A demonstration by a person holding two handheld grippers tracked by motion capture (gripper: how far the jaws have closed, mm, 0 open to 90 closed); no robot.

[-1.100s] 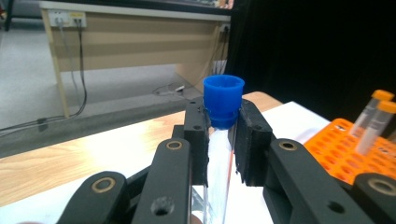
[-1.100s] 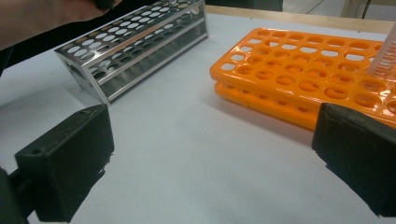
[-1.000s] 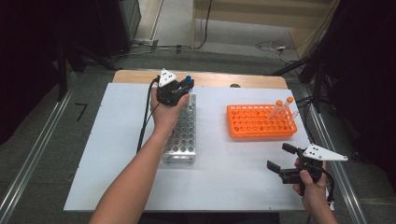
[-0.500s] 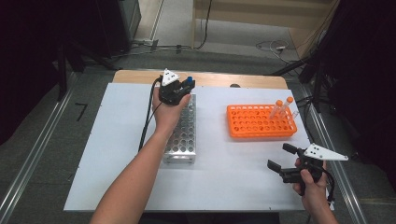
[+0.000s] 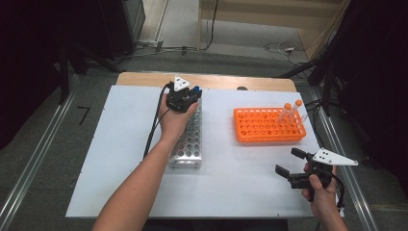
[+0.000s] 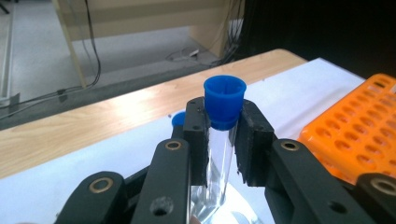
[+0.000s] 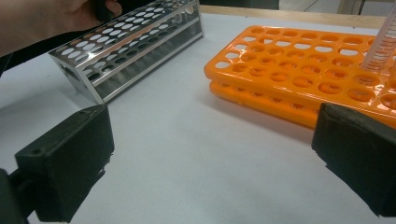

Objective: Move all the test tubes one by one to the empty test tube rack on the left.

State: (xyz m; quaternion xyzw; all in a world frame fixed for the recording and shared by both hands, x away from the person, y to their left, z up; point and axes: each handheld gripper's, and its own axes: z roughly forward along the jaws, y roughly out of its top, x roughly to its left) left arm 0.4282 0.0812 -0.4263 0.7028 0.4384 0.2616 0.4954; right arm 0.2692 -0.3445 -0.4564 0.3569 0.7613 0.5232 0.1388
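My left gripper (image 5: 191, 96) is over the far end of the metal tube rack (image 5: 187, 139), shut on a clear tube with a blue cap (image 6: 224, 100). In the left gripper view the tube stands upright between the pads (image 6: 195, 140), and a second blue cap (image 6: 178, 120) peeks out behind it. My right gripper (image 5: 291, 162) hovers low near the table's front right corner, jaws wide open, with nothing between them. The orange rack (image 5: 268, 125) lies ahead of it, with two orange-capped tubes (image 5: 291, 111) leaning at its far right end.
The white table top (image 5: 115, 144) has a wooden strip (image 5: 216, 81) along its far edge. Black cable (image 5: 153, 127) trails from the left gripper along the forearm. In the right gripper view the metal rack (image 7: 126, 51) lies left and the orange rack (image 7: 299, 70) right.
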